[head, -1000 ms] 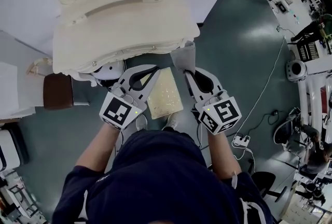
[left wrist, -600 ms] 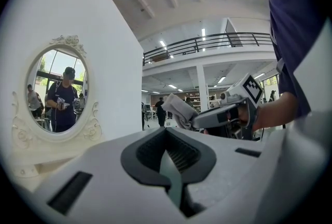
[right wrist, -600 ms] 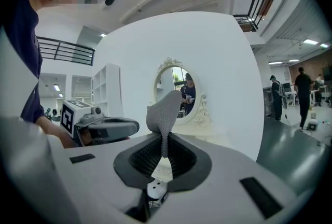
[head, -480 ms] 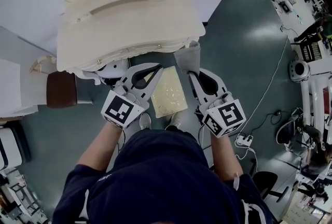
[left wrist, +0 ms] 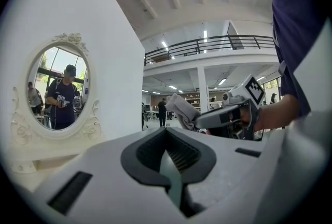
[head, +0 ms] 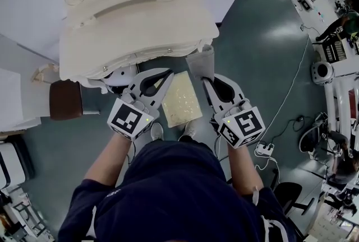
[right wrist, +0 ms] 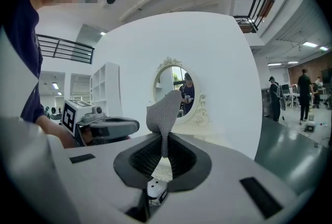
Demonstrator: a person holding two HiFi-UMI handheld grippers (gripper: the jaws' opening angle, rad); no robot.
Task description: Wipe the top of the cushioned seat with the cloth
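"Between the two grippers, seen from the head view, what lies down there?"

"The cushioned seat [head: 180,99], cream and patterned. It stands on the green floor [head: 258,50], just in front of the white dressing table [head: 134,22]."

"And the cloth?"

"The grey cloth [head: 201,61] sticks out from the tips of the right gripper [head: 205,79], past the seat's far right corner. In the right gripper view the jaws are pinched on the cloth's lower fold. The rest rises above them in front of the oval mirror [right wrist: 176,89]."

"The left gripper?"

"The left gripper [head: 168,74] shows along the seat's left edge, tips pointing toward the dressing table. In its own view the jaws are pressed together at the tips with nothing between them. The right gripper and the cloth show beyond."
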